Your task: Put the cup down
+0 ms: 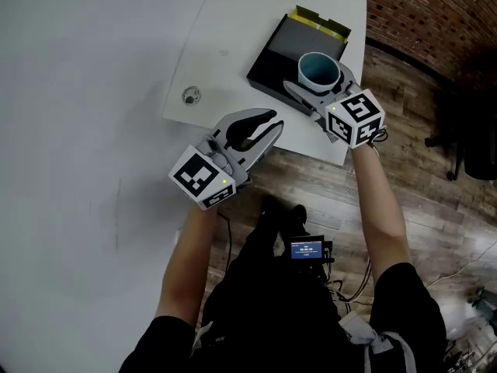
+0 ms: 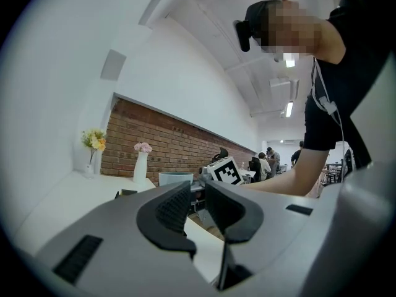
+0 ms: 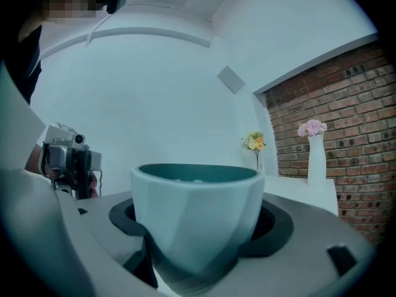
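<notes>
Probably light, stiff, smooth and breakable, the cup [image 1: 319, 68] suits this side grip: the right claw [image 3: 198, 223] clamps it, spread wide, over a box [image 1: 278, 57] on the table [image 1: 233, 29]. The left claw [image 2: 197, 197] is empty, barely parted.

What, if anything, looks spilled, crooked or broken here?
Nothing stands out. The cup sits upright in the right gripper over the black box, and nothing is spilled on the white table.

Left gripper [image 1: 270, 127], marker cube toward the body, jaws close together with a slim gap and nothing between, on an outstretched bare left forearm [image 1: 186, 263]; right gripper [image 1: 320, 82], held further forward on right forearm [image 1: 378, 200], jaws clamped around cup [image 1: 318, 67].
</notes>
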`<state>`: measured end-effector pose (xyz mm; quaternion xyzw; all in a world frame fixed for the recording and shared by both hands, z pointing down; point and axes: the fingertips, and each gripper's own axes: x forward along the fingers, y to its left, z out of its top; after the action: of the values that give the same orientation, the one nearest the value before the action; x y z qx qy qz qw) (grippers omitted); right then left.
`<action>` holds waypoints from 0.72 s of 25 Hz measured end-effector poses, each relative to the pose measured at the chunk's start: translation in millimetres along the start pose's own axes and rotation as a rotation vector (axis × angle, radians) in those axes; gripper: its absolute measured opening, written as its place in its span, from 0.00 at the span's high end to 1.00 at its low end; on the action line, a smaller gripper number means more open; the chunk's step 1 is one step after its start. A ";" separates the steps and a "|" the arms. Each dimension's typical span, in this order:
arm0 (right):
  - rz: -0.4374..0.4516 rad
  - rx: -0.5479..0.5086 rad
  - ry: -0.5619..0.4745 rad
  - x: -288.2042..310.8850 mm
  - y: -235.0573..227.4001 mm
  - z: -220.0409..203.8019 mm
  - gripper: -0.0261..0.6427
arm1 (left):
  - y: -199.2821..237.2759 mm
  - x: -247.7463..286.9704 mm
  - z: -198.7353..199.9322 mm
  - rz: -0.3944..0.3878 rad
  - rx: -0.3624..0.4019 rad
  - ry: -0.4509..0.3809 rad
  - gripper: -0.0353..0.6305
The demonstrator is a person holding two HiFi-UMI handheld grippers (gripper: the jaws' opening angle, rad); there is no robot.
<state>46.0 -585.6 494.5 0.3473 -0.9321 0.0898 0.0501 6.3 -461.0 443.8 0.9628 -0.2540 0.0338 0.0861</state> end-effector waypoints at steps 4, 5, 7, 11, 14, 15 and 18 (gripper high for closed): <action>0.021 -0.019 0.004 18.8 -2.6 -5.1 0.36 | 6.4 3.5 -3.7 0.003 -0.004 -0.004 0.83; 0.026 -0.025 0.004 23.3 -3.4 -6.0 0.36 | 8.0 4.2 -4.1 0.005 -0.006 -0.007 0.83; 0.032 -0.037 0.006 31.3 -5.2 -8.0 0.36 | 10.4 4.7 -5.5 0.008 -0.009 -0.010 0.83; 0.034 -0.057 0.020 45.0 -10.6 -17.9 0.36 | 16.3 -0.1 -9.6 0.026 -0.020 -0.017 0.83; 0.023 -0.054 0.039 49.7 -17.8 -29.1 0.36 | 18.5 -5.1 -13.0 0.037 -0.022 -0.017 0.83; 0.021 -0.052 0.040 50.7 -19.7 -30.7 0.36 | 19.3 -6.9 -14.4 0.040 -0.023 -0.015 0.83; 0.021 -0.047 0.034 54.0 -22.3 -29.7 0.36 | 21.4 -12.7 -19.3 0.052 -0.027 -0.009 0.83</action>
<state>20.8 -630.6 535.0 0.3348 -0.9365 0.0744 0.0734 -15.7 -469.6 464.6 0.9547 -0.2800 0.0282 0.0967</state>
